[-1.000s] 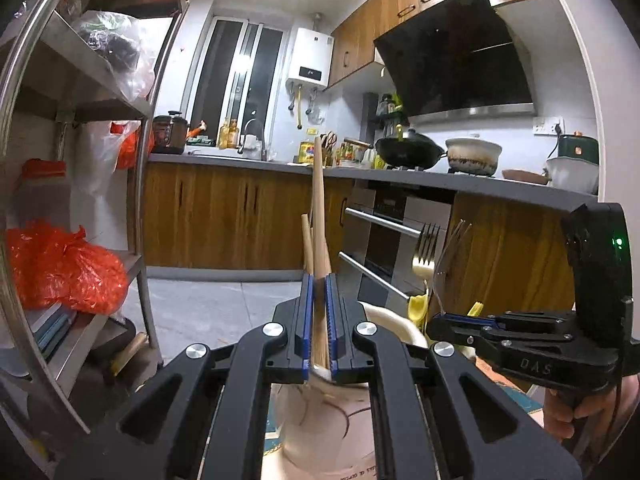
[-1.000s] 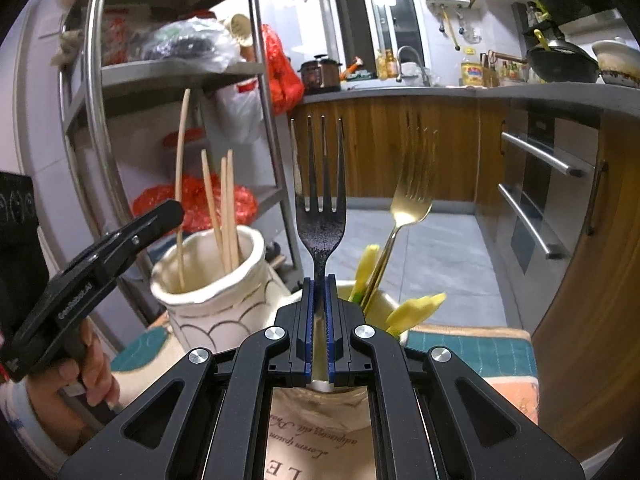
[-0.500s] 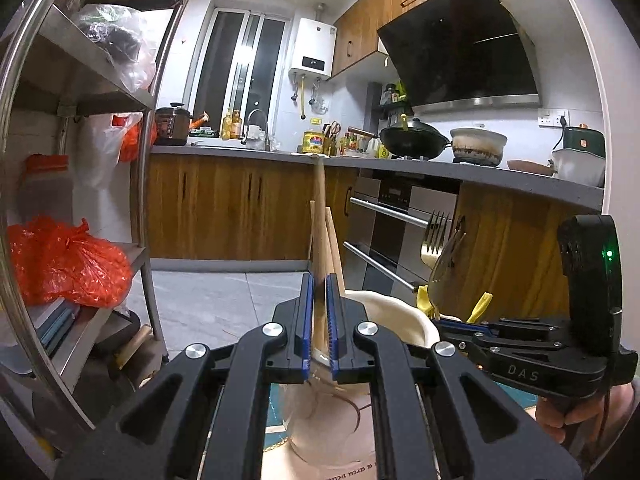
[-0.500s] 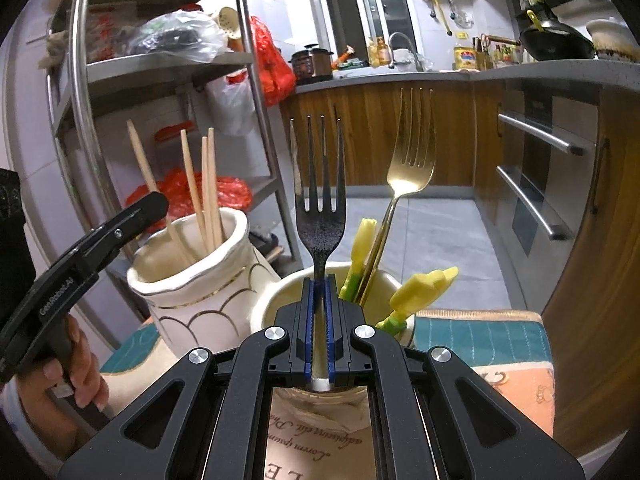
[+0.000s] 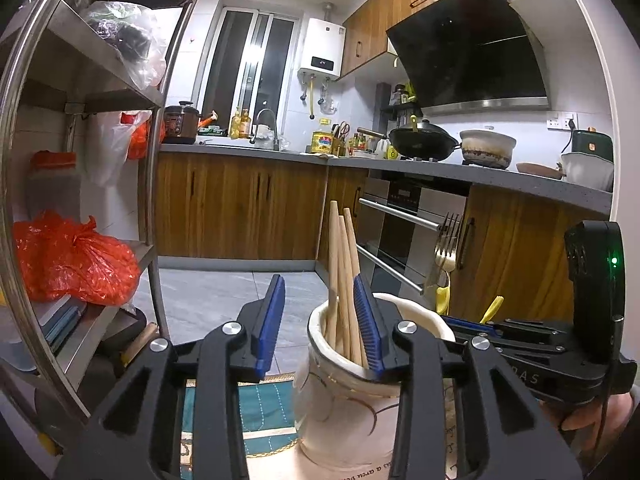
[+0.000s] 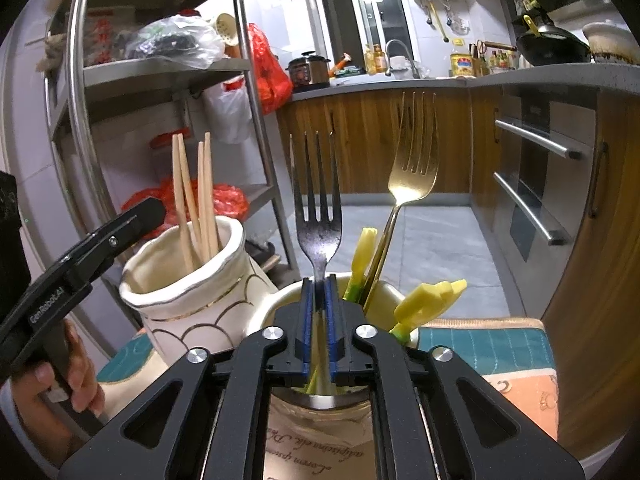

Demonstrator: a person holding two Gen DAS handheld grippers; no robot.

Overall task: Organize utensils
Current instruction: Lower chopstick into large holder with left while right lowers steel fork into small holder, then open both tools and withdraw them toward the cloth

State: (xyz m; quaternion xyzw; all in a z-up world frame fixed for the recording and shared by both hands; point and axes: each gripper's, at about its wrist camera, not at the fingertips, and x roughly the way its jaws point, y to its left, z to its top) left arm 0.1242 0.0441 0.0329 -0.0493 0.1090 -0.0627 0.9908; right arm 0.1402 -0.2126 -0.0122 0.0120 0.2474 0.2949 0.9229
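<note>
The left gripper [image 5: 319, 322] has just been opening: its blue pads stand apart above the cream ceramic vase [image 5: 344, 412], and the wooden chopsticks [image 5: 342, 280] stand loose in the vase beside the right-hand pad, gripped by neither. The right gripper [image 6: 319, 322] has also just been opening a little; the dark fork [image 6: 318, 216] stands upright between its narrowly parted pads, handle down in the lettered jar [image 6: 320, 436], beside a gold fork [image 6: 412, 168]. Whether the pads press it I cannot tell.
</note>
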